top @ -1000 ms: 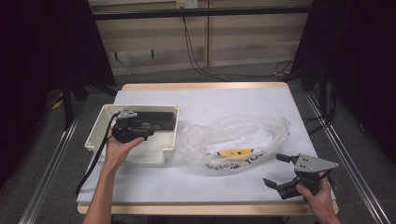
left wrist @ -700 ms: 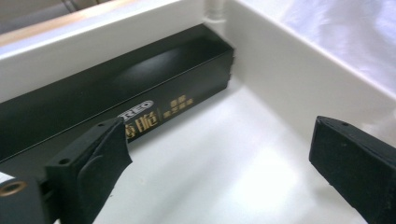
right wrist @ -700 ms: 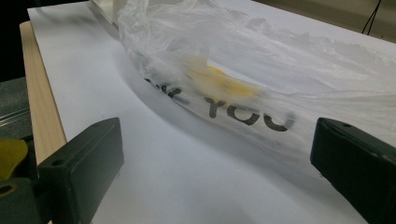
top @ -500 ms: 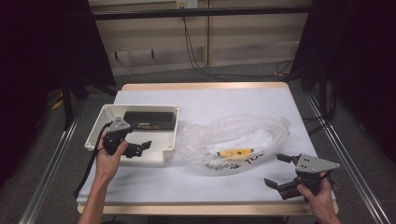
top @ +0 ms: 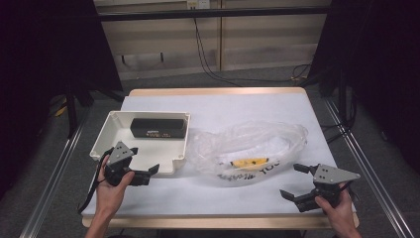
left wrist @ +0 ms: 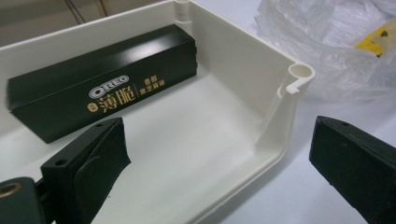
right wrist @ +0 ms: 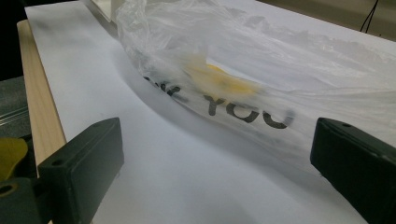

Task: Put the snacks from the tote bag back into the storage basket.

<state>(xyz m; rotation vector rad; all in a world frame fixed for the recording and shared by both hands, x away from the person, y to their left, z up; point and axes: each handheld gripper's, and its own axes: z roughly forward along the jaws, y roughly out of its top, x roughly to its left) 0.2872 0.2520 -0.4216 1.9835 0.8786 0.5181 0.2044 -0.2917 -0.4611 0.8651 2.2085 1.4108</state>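
The left gripper has drawn back, jaws spread and empty, leaving the Oreo box ahead in the tray; the right gripper waits released.

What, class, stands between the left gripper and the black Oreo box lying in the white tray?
The tray's near wall does. In the high view the left gripper sits outside that wall, jaws open, and the Oreo box lies along the far wall. Nothing else lies in the tray between them.

A white-covered, wood-edged table carries a shallow white plastic tray and a crumpled clear plastic bag.
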